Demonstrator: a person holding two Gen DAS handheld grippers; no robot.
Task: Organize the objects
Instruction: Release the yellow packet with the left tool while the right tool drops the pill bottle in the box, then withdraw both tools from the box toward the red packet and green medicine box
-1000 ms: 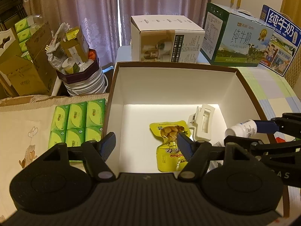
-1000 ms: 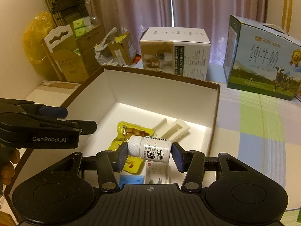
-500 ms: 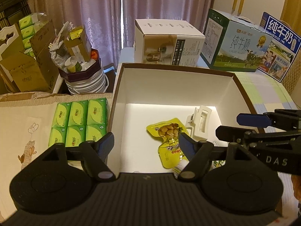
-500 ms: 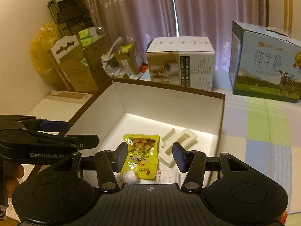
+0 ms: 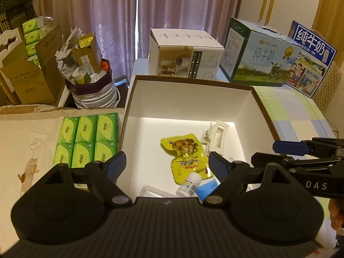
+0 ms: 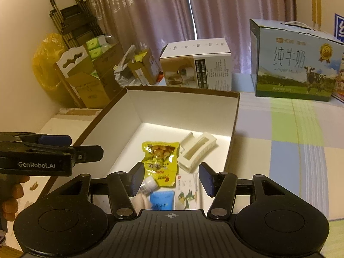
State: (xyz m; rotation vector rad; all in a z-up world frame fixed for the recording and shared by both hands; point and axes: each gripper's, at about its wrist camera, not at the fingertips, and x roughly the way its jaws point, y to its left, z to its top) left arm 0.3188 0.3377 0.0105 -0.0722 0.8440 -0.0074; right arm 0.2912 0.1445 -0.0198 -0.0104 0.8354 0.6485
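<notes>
An open brown box with white walls (image 5: 193, 99) (image 6: 182, 107) holds a yellow snack pouch (image 5: 187, 154) (image 6: 160, 161), a white hair claw (image 5: 216, 135) (image 6: 197, 150), a white pill bottle (image 5: 189, 185) (image 6: 148, 185), a blue packet (image 5: 207, 186) (image 6: 161, 200) and a card with a green figure (image 6: 187, 195). My left gripper (image 5: 166, 165) is open and empty above the box's near left edge; it also shows at the left of the right wrist view (image 6: 86, 150). My right gripper (image 6: 171, 178) is open and empty above the bottle and packet; it also shows at the right of the left wrist view (image 5: 286, 148).
Green tissue packs (image 5: 86, 139) lie left of the box. Behind stand a white carton (image 5: 187, 56) (image 6: 197, 64), a milk carton (image 5: 260, 53) (image 6: 294, 62), a blue carton (image 5: 311, 56) and a tub of clutter (image 5: 90, 75). A checked cloth (image 6: 290, 139) covers the table on the right.
My right gripper opened and let go of the pill bottle, which now lies in the box beside the pouch. Both grippers drew back and up a little.
</notes>
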